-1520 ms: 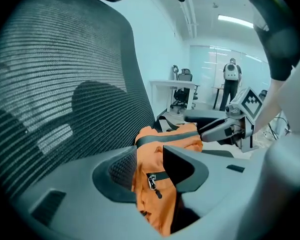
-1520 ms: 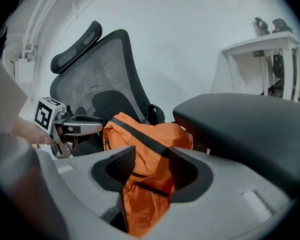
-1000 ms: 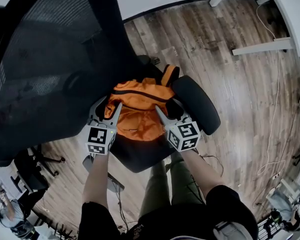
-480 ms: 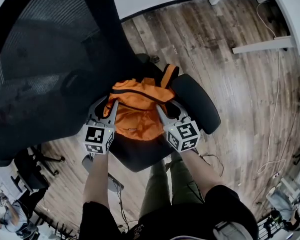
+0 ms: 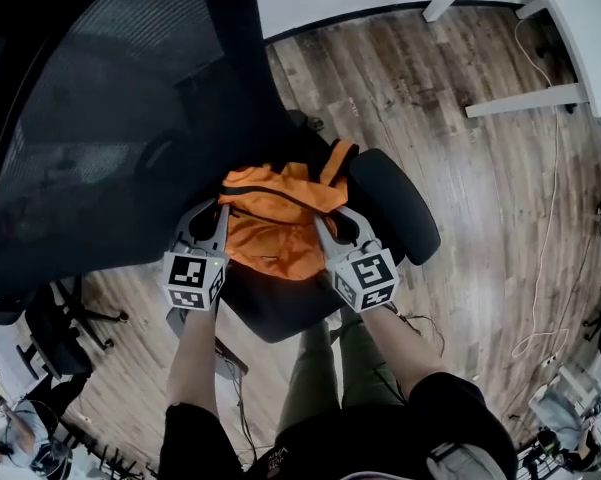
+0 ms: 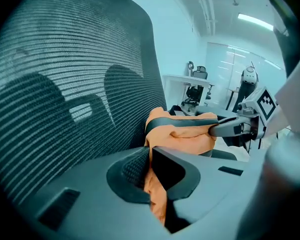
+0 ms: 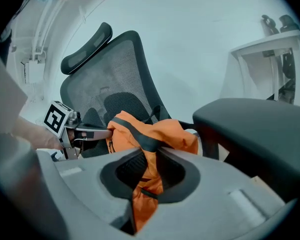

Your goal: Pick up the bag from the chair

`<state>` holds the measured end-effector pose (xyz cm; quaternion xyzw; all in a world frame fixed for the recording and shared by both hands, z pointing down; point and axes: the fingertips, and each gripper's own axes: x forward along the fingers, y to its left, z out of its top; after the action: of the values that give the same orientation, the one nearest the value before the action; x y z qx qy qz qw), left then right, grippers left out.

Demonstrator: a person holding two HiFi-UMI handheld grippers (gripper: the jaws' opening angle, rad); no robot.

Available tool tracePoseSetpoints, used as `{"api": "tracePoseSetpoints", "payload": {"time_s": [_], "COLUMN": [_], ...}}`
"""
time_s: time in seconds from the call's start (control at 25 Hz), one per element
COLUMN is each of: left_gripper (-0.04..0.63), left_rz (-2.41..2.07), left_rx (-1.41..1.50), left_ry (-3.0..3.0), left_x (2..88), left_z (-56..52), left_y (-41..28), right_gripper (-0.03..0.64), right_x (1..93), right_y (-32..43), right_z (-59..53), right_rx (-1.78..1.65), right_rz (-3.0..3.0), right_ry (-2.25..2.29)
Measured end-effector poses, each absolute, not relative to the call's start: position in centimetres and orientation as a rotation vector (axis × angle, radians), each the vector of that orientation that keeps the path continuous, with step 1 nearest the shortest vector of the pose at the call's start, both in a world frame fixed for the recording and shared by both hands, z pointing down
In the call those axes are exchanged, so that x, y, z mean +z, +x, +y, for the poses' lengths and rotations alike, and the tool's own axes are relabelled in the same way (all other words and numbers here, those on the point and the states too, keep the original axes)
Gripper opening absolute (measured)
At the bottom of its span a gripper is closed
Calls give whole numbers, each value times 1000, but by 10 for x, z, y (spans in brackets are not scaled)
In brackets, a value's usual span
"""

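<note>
Your left tool (image 5: 220,211) and right tool (image 5: 321,228), jaws just closed, each pinch the orange bag (image 5: 273,226) on the chair (image 5: 278,315). The backrest (image 5: 110,128) looms at ten o'clock and the armrest (image 5: 395,203) crowds in at three.

Crumpled orange bag (image 5: 273,223) lies on black chair (image 5: 280,315).

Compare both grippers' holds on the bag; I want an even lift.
Left gripper pinches the bag's left side by the backrest; right gripper its right side by the armrest. Left's jaws nearly meet; right's stand wider on a thicker fold. Both have just closed on fabric.
</note>
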<state>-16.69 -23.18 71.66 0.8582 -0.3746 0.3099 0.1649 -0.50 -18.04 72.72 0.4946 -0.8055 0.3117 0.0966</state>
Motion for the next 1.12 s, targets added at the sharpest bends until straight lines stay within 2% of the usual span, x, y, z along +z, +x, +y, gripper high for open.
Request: {"api": "tracePoseSetpoints", "payload": {"time_s": [1.12], "left_gripper": [11], "left_rz": [-1164], "left_rx": [665], "left_ry": [2385], "left_x": [617], "left_z": [-152], "left_y": [-207], "right_gripper": [34], "right_x": [618], "right_y": [-38], "right_z": [-122], "right_rx": [777], "right_rz": [-2402], "right_ry": [1371]}}
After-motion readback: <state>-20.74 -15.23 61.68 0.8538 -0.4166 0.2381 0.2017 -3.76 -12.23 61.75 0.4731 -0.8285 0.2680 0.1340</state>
